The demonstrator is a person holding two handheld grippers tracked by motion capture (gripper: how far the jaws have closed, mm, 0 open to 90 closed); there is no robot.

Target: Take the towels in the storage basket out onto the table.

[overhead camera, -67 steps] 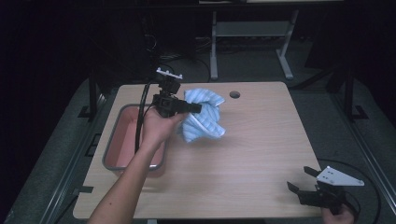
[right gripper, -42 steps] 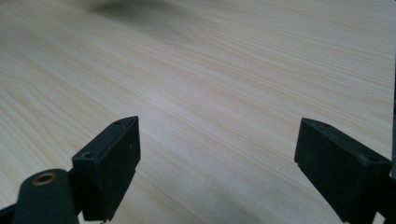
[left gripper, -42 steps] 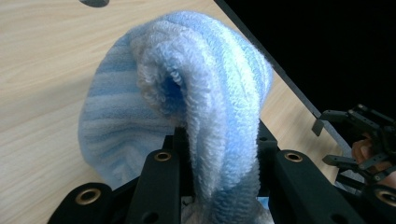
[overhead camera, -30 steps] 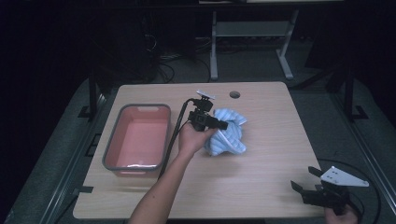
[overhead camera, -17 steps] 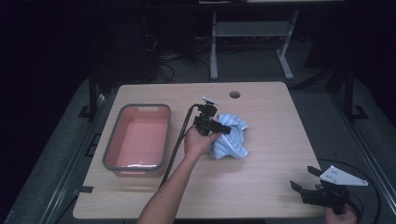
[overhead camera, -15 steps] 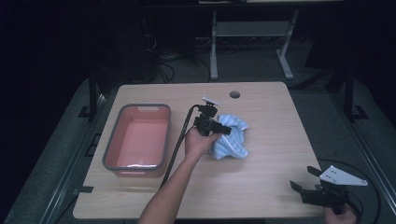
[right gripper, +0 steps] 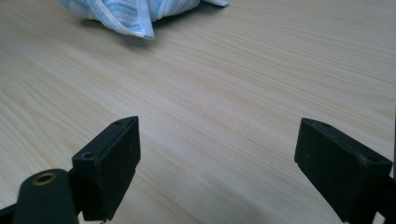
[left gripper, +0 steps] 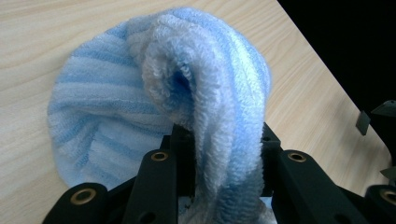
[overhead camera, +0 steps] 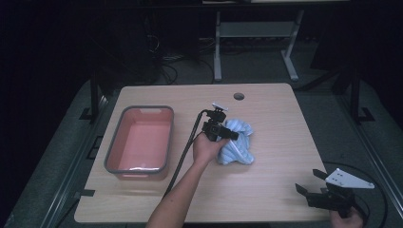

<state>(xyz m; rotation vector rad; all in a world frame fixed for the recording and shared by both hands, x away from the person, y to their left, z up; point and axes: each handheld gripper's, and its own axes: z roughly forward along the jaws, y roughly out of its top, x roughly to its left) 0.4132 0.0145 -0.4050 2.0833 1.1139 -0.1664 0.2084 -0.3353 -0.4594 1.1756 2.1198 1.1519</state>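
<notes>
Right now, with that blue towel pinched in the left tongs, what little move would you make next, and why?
Probably open the left tongs and let go: the towel already rests bunched on the table, clear of the pink tub.

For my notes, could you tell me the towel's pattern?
The towel has light blue and white stripes, best seen in the left gripper view.

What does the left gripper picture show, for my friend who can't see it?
A hand-held gripper pinches a fold of a fluffy blue and white striped towel between its two black jaws. The towel's other end lies bunched on a light wooden table.
</notes>
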